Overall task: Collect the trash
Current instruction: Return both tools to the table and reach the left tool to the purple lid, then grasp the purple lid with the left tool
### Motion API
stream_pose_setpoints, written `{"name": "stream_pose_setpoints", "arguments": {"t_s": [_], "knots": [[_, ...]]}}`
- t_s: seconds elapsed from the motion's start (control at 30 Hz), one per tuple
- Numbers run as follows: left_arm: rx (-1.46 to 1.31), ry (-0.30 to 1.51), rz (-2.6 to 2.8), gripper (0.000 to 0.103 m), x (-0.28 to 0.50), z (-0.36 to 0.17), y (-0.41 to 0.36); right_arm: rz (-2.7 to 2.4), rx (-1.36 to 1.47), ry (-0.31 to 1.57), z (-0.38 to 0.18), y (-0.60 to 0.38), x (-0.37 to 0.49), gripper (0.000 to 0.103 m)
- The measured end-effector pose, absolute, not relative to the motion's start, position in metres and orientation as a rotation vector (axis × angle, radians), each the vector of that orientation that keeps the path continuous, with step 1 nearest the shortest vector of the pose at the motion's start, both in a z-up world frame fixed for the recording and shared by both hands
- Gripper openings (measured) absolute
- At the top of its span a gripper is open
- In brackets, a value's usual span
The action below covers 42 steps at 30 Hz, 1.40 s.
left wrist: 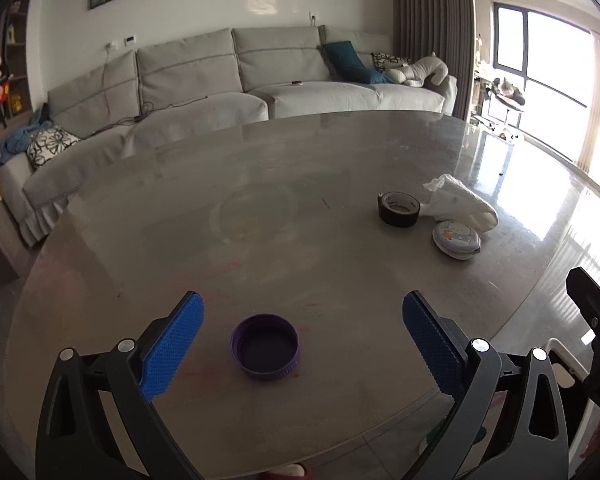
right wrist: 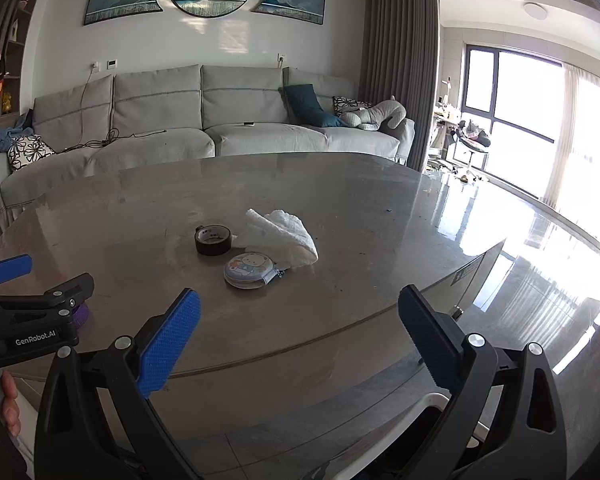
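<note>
Living room, grey sofa (left wrist: 228, 80) behind a wide grey worktop (left wrist: 260, 208) — both grippers wide open, nothing held.

The worktop fills both views, with four things on it. Toward its right side, a crumpled white tissue (right wrist: 281, 236) lies touching a roll of black tape (right wrist: 213, 239) on its left, and a small round pouch with a cartoon print (right wrist: 249, 270) sits just in front of the two. Well apart from that cluster, near the front edge, a purple bottle cap (left wrist: 265, 347) rests open side up between the spread fingers of the left gripper (left wrist: 302, 340) — untouched, with nothing in the way. The right gripper (right wrist: 298, 340) hangs over the worktop's near edge, facing the cluster, its path unobstructed.
</note>
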State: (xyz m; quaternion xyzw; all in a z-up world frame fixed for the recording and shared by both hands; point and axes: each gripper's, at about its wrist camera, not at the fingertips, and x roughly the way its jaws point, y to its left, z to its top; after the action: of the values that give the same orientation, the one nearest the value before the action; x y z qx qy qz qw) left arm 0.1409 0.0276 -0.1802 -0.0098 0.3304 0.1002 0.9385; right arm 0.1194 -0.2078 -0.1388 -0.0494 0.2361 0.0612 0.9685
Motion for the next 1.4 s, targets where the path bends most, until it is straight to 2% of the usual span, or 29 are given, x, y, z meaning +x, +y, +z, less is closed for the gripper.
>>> {"name": "stream_pose_setpoints", "arguments": {"t_s": [0.47, 0.67, 0.73, 0.77, 0.8, 0.83, 0.97, 1.23, 1.4], "knots": [[-0.092, 0.885, 0.309, 0.098, 0.155, -0.227, 0.064, 0.192, -0.080, 0.497, -0.147, -0.165, 0.152, 0.098], [-0.115, 0.861, 0.298, 0.098, 0.154, -0.231, 0.068, 0.199, -0.072, 0.507, -0.154, -0.160, 0.157, 0.098], [-0.105, 0.854, 0.271, 0.089, 0.154, -0.229, 0.065, 0.195, -0.073, 0.510, -0.157, -0.160, 0.159, 0.098], [-0.093, 0.843, 0.249, 0.072, 0.153, -0.228, 0.060, 0.195, -0.074, 0.513, -0.158, -0.159, 0.159, 0.098], [-0.078, 0.833, 0.226, 0.051, 0.152, -0.226, 0.053, 0.194, -0.075, 0.516, -0.158, -0.158, 0.160, 0.098], [-0.065, 0.829, 0.207, 0.046, 0.151, -0.225, 0.049, 0.191, -0.076, 0.517, -0.159, -0.158, 0.160, 0.098], [-0.068, 0.829, 0.151, 0.045, 0.153, -0.218, 0.042, 0.183, -0.084, 0.520, -0.162, -0.157, 0.160, 0.098], [0.004, 0.624, 0.110, 0.045, 0.166, -0.154, 0.030, 0.157, -0.098, 0.533, -0.170, -0.155, 0.186, 0.098], [0.001, 0.571, 0.096, 0.045, 0.191, -0.135, 0.030, 0.131, -0.046, 0.577, -0.183, -0.157, 0.210, 0.098]]}}
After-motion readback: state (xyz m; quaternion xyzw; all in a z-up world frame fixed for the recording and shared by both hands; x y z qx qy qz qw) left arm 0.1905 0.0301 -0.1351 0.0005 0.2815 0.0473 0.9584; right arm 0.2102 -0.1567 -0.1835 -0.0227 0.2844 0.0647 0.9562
